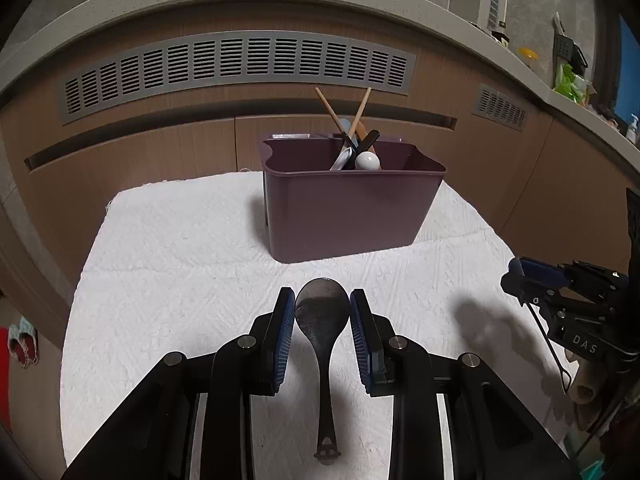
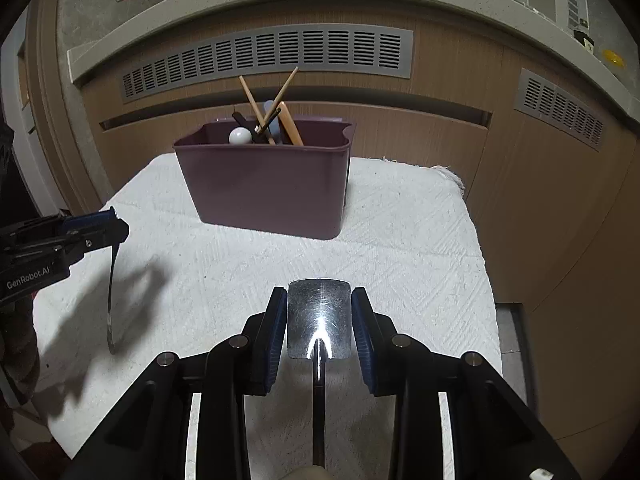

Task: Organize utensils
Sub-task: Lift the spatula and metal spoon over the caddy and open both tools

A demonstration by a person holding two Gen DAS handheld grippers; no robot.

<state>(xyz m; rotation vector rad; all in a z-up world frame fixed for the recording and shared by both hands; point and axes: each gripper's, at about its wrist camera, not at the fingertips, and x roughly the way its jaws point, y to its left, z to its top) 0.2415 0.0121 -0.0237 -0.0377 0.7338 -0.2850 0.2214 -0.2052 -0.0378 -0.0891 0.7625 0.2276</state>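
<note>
maroon bin (image 1: 352, 216), white textured cloth (image 1: 180, 260), blue pads (image 1: 285, 332)

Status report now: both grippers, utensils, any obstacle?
Left gripper shut on dark round spoon. Right gripper shut on square steel spatula. Maroon plastic bin ahead, unobstructed.

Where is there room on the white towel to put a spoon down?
The towel lies bare between the purple bin and both grippers, and beside the bin. Inside the bin, the utensils crowd one part.
</note>
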